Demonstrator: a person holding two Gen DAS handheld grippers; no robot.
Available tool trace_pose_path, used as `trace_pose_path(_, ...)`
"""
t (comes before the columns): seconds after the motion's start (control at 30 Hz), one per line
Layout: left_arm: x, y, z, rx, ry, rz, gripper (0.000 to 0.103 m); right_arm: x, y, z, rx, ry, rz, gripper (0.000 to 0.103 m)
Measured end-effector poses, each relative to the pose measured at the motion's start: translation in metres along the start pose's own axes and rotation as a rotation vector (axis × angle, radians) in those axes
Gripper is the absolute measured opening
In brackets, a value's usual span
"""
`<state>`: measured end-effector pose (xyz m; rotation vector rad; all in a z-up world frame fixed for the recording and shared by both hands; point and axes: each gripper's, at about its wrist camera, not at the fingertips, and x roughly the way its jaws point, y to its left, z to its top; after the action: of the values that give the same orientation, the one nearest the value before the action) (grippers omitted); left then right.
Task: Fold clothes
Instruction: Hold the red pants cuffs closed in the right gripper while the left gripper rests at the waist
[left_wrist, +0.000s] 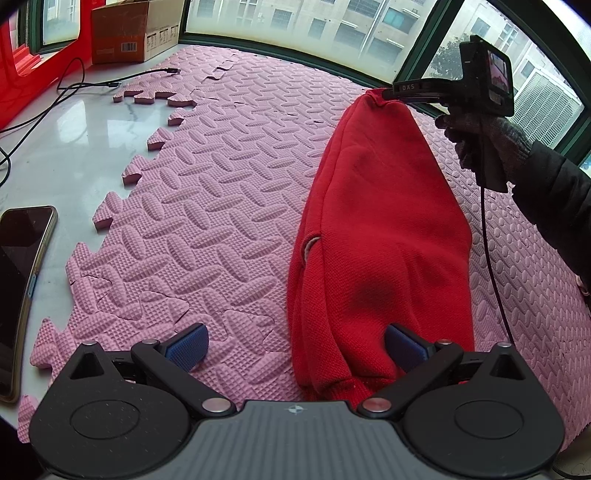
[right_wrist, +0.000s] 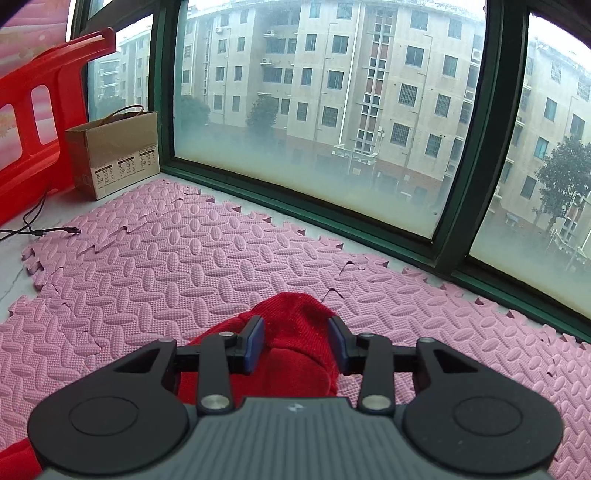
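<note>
The right gripper (right_wrist: 295, 341) is gripping a bunched end of the red garment (left_wrist: 380, 236), lifting it off the pink mat (left_wrist: 207, 177); the left gripper (left_wrist: 295, 347) is standing wide over its near end.

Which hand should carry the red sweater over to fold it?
Probably the right. The right gripper already pinches the far end of the red sweater and holds it up off the pink mat. The left gripper has wide-open jaws and grips nothing.

"DAS" — on right hand-held gripper (left_wrist: 388, 91)
</note>
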<state>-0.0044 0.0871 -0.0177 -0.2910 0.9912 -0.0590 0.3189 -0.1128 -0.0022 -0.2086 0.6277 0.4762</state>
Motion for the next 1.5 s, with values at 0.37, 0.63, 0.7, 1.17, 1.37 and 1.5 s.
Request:
trace_pose_path(0.37, -0.001, 0.0, -0.001, 0.002, -0.004, 0.001, 0.103, 0.019, -0.016, -0.02, 0.086, 0.106, 0.087, 0.034)
trace_pose_path(0.63, -0.001, 0.0, -0.001, 0.0, -0.004, -0.001, 0.103, 0.016, 0.001, 0.004, 0.046, 0.047, 0.064, 0.032)
trace_pose_path(0.7, -0.001, 0.0, -0.001, 0.0, -0.005, -0.001, 0.103, 0.03, 0.006, 0.004, 0.035, 0.075, 0.053, 0.025)
trace_pose_path(1.17, -0.001, 0.001, -0.001, 0.002, -0.009, -0.003, 0.103, -0.001, -0.041, -0.008, 0.218, 0.041, 0.095, 0.049)
trace_pose_path(1.37, -0.001, -0.001, 0.0, 0.002, -0.004, 0.004, 0.103, 0.019, -0.086, -0.04, 0.484, 0.104, 0.24, 0.049)
trace_pose_path(1.5, 0.0, -0.001, 0.0, 0.004, 0.002, 0.01, 0.103, 0.029, -0.09, -0.052, 0.523, 0.079, 0.309, 0.05)
